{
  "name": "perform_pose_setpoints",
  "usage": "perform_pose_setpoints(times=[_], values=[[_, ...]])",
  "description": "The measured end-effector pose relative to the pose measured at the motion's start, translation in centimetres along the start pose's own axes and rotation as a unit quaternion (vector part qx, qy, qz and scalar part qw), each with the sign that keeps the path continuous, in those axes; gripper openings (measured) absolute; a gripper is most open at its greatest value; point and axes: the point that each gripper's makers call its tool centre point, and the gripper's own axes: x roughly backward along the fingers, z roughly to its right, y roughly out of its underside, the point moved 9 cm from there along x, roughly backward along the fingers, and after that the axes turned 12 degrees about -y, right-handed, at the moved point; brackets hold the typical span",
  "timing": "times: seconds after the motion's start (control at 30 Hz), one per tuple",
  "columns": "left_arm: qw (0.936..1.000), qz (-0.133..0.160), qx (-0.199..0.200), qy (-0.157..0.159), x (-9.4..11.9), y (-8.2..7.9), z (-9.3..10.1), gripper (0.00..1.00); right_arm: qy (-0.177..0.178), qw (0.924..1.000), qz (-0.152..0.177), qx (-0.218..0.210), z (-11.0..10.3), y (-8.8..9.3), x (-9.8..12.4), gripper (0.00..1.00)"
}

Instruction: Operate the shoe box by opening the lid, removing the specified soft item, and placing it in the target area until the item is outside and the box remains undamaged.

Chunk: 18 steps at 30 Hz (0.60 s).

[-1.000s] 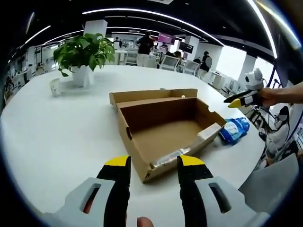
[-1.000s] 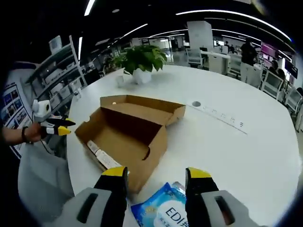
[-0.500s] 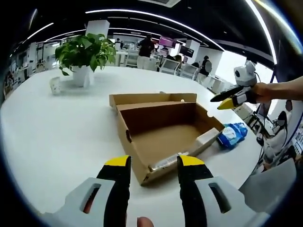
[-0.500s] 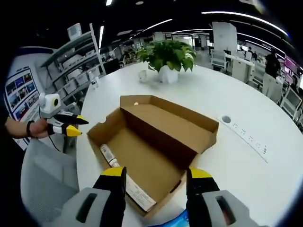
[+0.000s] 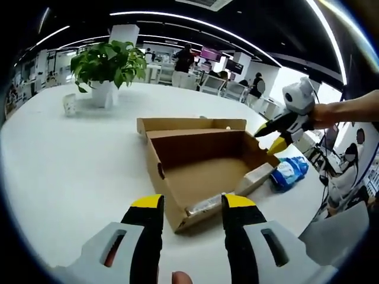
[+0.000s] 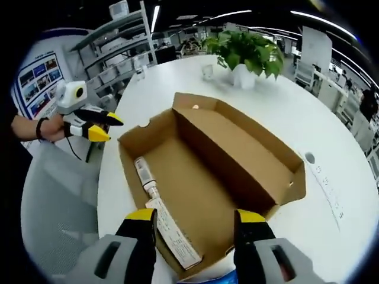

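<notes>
The left gripper has its jaws wide apart and holds nothing. So does the right gripper. One brown cardboard shoe box lies open near the white table edge. Just the left gripper view shows one soft blue packet outside it.

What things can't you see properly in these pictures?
- Blue packet, left gripper view: the shoe box wall hides part of it; its print is too small.
- Blue packet, right gripper view: a sliver cut off at the bottom edge.
- White label inside the box, right gripper view: text too small.
</notes>
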Motion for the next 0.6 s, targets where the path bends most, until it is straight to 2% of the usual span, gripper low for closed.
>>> perform_pose_setpoints(times=[0.2, 0.6], values=[[1.0, 0.001, 0.001, 0.002, -0.1, -0.1, 0.1, 0.39, -0.018, 0.9956, -0.075, 0.053, 0.1, 0.1, -1.4, 0.52], [1.0, 0.002, 0.002, 0.004, -0.2, -0.1, 0.1, 0.39, -0.04, 0.988, -0.123, 0.084, 0.1, 0.2, -2.8, 0.55]])
